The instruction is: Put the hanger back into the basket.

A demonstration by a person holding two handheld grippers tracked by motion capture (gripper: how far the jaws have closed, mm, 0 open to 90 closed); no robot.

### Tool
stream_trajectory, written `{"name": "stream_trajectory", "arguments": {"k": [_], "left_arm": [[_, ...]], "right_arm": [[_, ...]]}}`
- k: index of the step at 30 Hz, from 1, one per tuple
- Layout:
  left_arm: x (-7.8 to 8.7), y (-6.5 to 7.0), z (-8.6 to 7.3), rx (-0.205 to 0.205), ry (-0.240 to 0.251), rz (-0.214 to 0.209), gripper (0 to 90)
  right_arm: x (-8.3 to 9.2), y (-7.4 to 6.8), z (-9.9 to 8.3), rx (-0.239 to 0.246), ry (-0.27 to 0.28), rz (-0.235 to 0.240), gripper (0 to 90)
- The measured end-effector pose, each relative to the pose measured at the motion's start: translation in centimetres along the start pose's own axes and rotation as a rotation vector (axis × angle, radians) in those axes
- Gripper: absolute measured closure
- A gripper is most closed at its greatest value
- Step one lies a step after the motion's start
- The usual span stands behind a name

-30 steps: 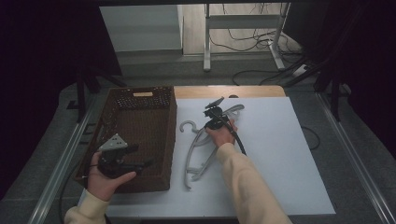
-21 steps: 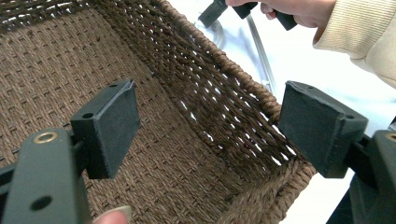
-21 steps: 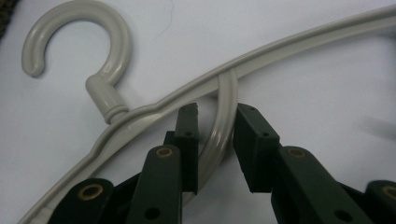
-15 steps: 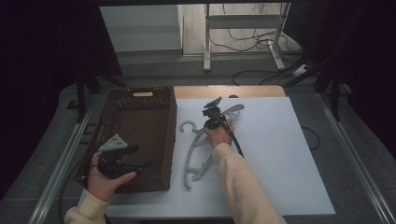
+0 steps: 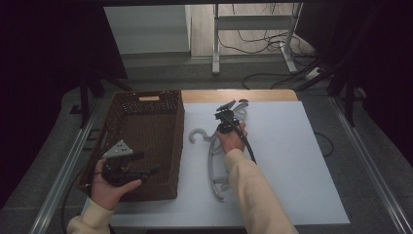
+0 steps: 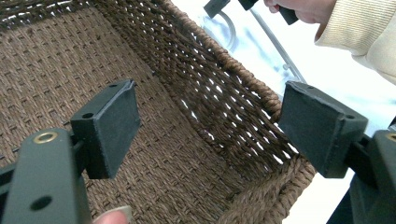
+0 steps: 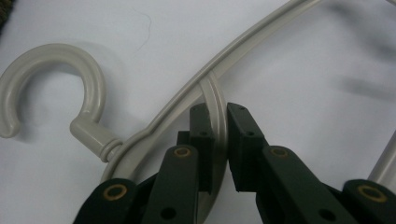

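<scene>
In the right gripper view, the right gripper [image 7: 218, 135] has just been closing, and its fingers [image 7: 201, 140] now pinch a thin inner bar of the hanger [image 7: 243, 46]. The hanger lies flat at the centre of the high view, its long axis running from upper right to lower left, with its hook [image 5: 197, 135] turned left toward the basket [image 5: 160, 192]. White bench [image 5: 292, 161] lies bare to the right. The left gripper [image 6: 210, 135] hangs wide open over the basket, holding nothing.
</scene>
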State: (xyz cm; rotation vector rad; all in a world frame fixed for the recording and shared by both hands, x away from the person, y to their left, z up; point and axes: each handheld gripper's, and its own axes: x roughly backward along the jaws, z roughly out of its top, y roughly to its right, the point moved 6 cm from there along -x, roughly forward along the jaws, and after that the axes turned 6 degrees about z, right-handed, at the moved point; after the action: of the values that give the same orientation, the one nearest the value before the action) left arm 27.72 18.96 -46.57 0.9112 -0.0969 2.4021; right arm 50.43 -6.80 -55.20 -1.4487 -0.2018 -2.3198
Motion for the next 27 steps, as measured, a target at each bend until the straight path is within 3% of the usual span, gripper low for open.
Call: {"name": "stream_trajectory", "arguments": {"k": [10, 27], "left_arm": [[0.1, 0.0, 0.1, -0.001, 0.004, -0.001, 20.5], [-0.1, 0.3, 0.3, -0.007, 0.002, -0.004, 20.5]], "right_arm": [[3.0, 0.7, 1.0, -0.001, 0.084, 0.08, 81.3], [10.3, 2.6, 2.0, -0.072, 0.267, 0.317, 82.1]]}}
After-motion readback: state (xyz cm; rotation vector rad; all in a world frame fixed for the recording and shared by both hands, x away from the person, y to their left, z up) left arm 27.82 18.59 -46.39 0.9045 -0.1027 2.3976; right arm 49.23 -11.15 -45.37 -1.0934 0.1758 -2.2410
